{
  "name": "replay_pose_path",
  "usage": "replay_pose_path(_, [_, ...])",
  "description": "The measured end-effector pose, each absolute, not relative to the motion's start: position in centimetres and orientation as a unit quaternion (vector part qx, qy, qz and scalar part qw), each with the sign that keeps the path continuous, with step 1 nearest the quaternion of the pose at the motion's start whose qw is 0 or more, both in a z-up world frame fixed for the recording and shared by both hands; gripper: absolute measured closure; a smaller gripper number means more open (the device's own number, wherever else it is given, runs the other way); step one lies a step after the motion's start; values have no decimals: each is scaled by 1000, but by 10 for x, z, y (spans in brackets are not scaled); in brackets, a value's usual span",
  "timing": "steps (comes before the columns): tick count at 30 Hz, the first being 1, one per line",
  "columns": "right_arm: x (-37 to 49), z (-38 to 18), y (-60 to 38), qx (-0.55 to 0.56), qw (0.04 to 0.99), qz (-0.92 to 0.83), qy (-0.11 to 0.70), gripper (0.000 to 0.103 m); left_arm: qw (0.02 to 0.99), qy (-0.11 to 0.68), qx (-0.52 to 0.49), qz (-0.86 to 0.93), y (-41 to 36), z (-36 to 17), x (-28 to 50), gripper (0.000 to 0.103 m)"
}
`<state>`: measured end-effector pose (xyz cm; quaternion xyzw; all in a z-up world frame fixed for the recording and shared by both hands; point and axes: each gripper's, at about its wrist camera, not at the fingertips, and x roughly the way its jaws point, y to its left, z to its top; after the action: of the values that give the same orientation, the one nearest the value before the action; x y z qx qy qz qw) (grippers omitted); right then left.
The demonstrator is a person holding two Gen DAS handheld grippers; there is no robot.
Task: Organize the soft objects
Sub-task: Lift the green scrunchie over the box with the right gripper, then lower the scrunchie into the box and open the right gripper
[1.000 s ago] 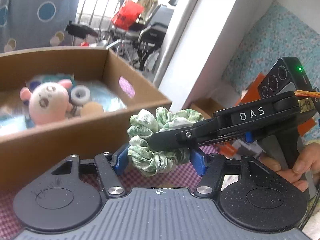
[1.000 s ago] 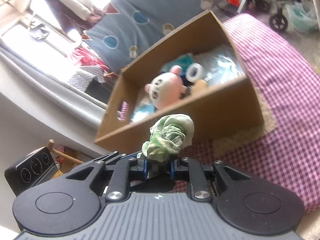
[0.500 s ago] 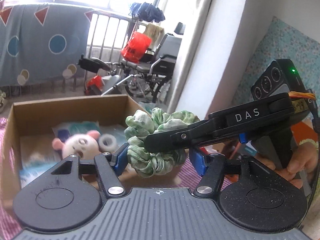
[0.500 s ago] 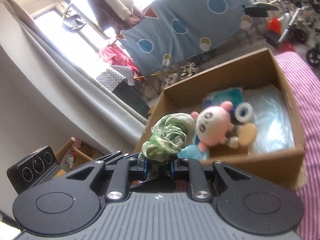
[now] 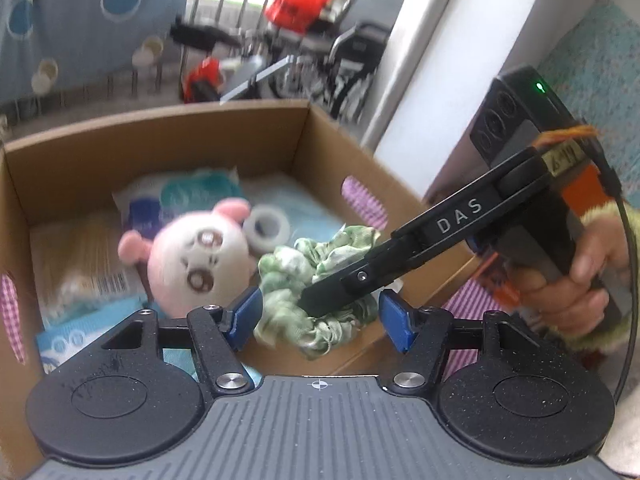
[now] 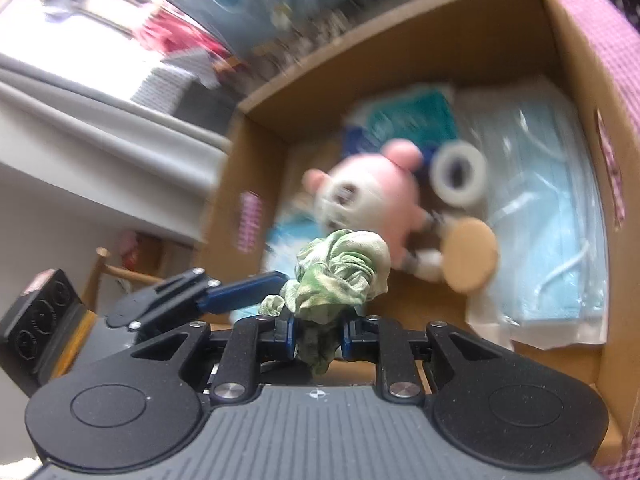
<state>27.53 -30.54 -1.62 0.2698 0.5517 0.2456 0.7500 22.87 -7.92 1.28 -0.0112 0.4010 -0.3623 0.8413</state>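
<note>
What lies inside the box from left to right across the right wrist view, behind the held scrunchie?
Pink plush toy → white tape roll → pack of blue face masks, all in the cardboard box.

A home: hanging laundry, parked wheelchair.

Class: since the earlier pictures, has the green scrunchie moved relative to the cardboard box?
Yes. The green scrunchie, clamped in the right gripper, went from outside the cardboard box's front wall to over its interior.
</note>
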Motion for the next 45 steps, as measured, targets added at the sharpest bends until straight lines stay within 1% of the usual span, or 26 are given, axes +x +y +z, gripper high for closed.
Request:
replay_pose_path(3, [290, -37, -305, 260, 724, 232, 596, 77, 836, 417, -7, -357, -75, 5, 235, 34])
replay_pose_path(5, [299, -51, -303, 243, 705, 218, 629, 72, 838, 416, -11, -354, -67, 4, 236, 32])
replay_pose_path(7, [303, -58, -303, 225, 699, 200, 649, 56, 843, 411, -23, -345, -57, 7, 235, 26])
replay_pose_path(9, [305, -57, -303, 207, 701, 189, 655, 47, 850, 401, -38, -339, -44, 12, 232, 24])
replay_pose_path(10, [305, -54, -304, 199, 706, 186, 654, 46, 855, 395, -46, -334, -38, 15, 230, 22])
replay_pose_path(14, [300, -32, -311, 175, 737, 177, 628, 46, 875, 365, -73, -311, -12, 26, 224, 18])
replay_pose_path(16, [301, -27, -314, 173, 743, 180, 620, 46, 886, 348, -85, -294, 1, 32, 221, 12])
replay_pose_path(19, [303, -34, -310, 158, 730, 176, 641, 46, 903, 320, -95, -270, 20, 41, 215, 4])
replay_pose_path(22, [311, -49, -299, 149, 705, 173, 671, 46, 915, 301, -98, -251, 32, 47, 212, 2])
replay_pose_path(26, [315, -64, -282, 141, 677, 182, 699, 46, 919, 292, -106, -243, 41, 47, 213, 2])
replay_pose_path(30, [320, -71, -265, 130, 665, 193, 709, 46, 917, 292, -115, -245, 46, 42, 216, 2])
replay_pose_path(38, [327, -75, -251, 163, 656, 219, 704, 46, 915, 294, -128, -246, 53, 33, 218, 2])
replay_pose_path(40, [328, -76, -249, 154, 657, 215, 706, 46, 915, 294, -130, -245, 54, 33, 217, 2])
replay_pose_path(44, [325, -67, -250, 134, 668, 195, 705, 44, 914, 293, -132, -246, 54, 34, 215, 2])
replay_pose_path(45, [323, -61, -252, 134, 674, 194, 700, 38, 914, 292, -133, -247, 55, 34, 214, 2])
